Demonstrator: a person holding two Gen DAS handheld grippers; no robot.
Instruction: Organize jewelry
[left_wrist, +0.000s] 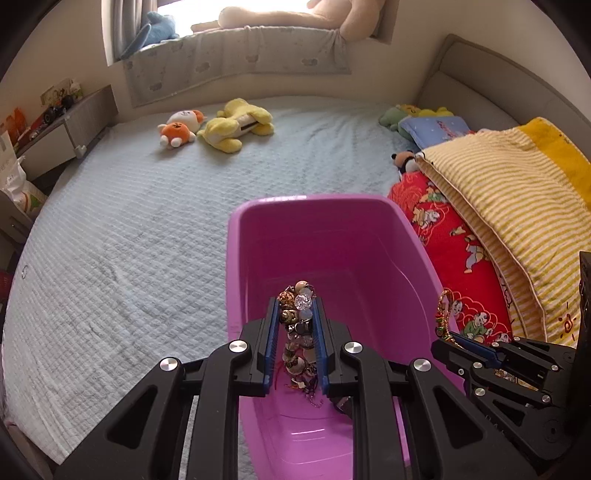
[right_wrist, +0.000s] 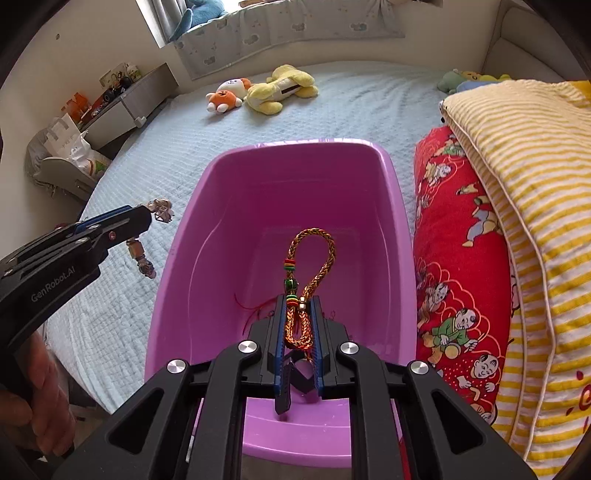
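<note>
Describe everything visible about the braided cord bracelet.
The braided cord bracelet is woven of orange-gold and dark strands, with small red, yellow and green rings, a green bead and pale beads on it. Doubled over, its lower part is pinched between the blue pads of the right gripper; its loop stands up beyond the fingertips. It hangs above the purple plastic bin, apart from it.

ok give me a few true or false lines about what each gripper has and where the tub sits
1. The left gripper is shut on a chunky beaded bracelet. True.
2. The right gripper is empty. False: its fingers clamp a braided orange cord bracelet.
3. The purple plastic tub sits on the pale quilted bed cover. True.
4. The tub is already full of jewelry. False: only bare purple floor shows inside it.
</note>
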